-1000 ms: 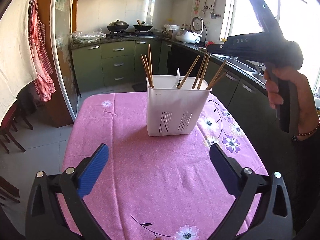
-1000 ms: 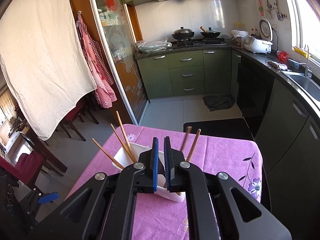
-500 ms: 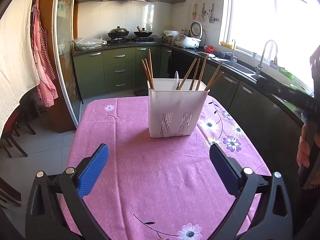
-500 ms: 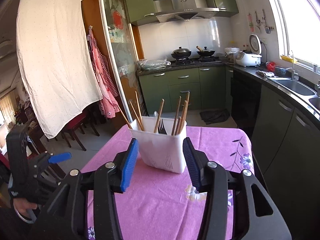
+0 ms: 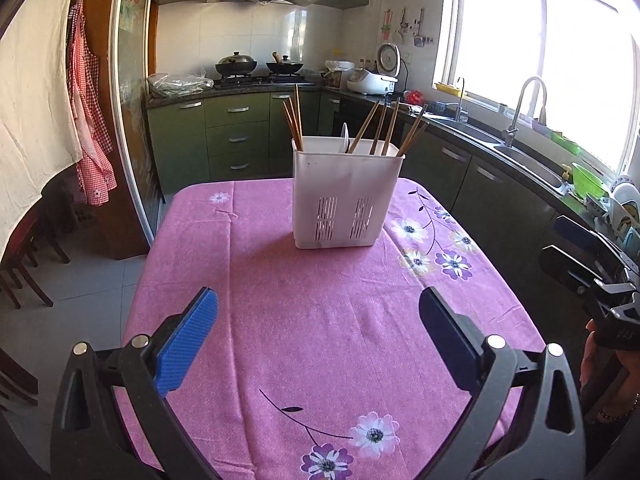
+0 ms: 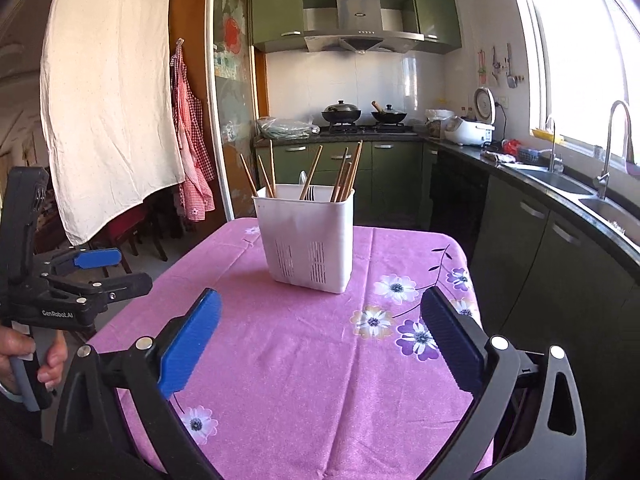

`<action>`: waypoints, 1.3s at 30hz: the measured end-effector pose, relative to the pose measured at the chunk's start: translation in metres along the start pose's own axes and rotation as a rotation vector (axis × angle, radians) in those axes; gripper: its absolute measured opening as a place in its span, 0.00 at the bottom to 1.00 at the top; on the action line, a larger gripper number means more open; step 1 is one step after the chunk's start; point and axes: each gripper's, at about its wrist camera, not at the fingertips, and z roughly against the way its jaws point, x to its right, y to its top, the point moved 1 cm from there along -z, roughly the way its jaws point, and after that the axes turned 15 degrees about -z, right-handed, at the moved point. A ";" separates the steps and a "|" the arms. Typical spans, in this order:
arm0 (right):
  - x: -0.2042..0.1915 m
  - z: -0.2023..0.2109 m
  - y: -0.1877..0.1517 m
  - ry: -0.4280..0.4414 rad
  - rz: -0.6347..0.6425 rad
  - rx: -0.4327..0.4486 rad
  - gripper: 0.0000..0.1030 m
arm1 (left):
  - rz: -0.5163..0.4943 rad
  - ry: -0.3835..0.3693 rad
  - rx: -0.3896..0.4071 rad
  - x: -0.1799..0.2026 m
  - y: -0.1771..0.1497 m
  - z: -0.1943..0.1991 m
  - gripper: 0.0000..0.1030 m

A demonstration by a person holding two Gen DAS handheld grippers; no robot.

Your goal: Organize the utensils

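White utensil holder (image 6: 306,236) stands upright on worktop (image 6: 320,360), ahead of both tools, untouched. Right tool (image 6: 320,340) just opened wide, empty; left tool (image 5: 318,340) spread apart, empty.

So there's a white plastic caddy (image 5: 347,196) standing upright on the pink floral tablecloth (image 5: 320,320), slotted vents low on its front. Wooden chopsticks (image 6: 344,176) lean out of it in a few bunches, plus a fork (image 6: 310,194) and a white spoon (image 5: 344,138) tucked inside.

R claw (image 6: 320,344) was pinched shut above the utensil holder (image 6: 306,236) w/ chopsticks; now pulled back, lower frame, jaws just opened wide, nothing between. In L view it dropped to right edge.
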 end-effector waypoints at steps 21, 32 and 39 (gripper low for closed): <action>-0.012 0.003 -0.001 -0.022 0.022 0.011 0.96 | 0.010 0.027 0.003 0.001 -0.014 0.021 0.93; -0.011 0.000 -0.001 -0.013 0.016 -0.004 0.96 | 0.010 0.028 0.003 0.001 -0.014 0.021 0.93; -0.013 -0.001 -0.002 -0.009 0.016 -0.010 0.96 | 0.010 0.027 0.002 0.001 -0.014 0.021 0.93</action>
